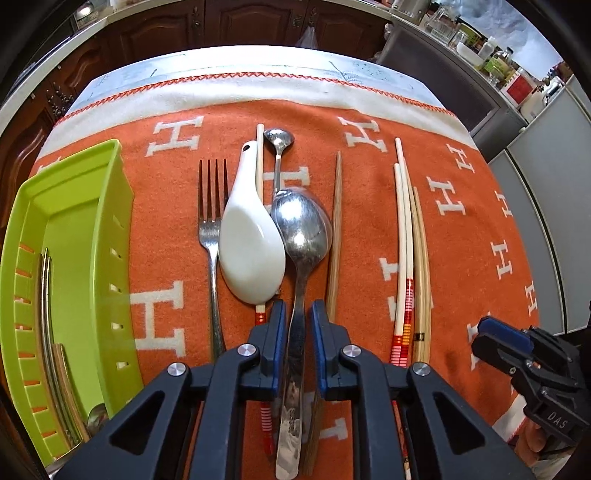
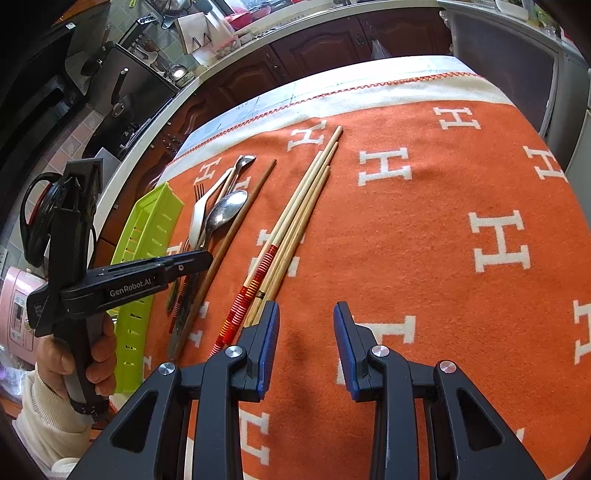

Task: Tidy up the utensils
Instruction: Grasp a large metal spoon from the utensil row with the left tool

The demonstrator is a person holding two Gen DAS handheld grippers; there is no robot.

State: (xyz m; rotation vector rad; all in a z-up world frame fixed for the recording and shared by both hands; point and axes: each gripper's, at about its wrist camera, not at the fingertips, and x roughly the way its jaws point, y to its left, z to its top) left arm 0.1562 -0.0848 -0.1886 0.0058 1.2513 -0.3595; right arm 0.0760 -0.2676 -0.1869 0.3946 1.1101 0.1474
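My left gripper (image 1: 298, 325) is shut on the handle of a large steel spoon (image 1: 301, 225), which lies on the orange cloth (image 1: 461, 258). Beside that spoon lie a white ceramic spoon (image 1: 251, 251), a fork (image 1: 212, 221), a small steel spoon (image 1: 279, 140) and a brown chopstick (image 1: 335, 240). Several pale chopsticks (image 2: 295, 221) with red-banded ends lie further right. My right gripper (image 2: 306, 325) stands open and holds nothing, just right of those chopsticks' ends. A green slotted tray (image 1: 92, 221) sits at the left with a few utensils in it.
The cloth (image 2: 443, 221) covers a table whose far edge borders dark wooden cabinets (image 1: 258, 22). A person's hand and pale sleeve (image 2: 55, 391) hold the left gripper's handle. Kitchen counters with jars and appliances ring the table.
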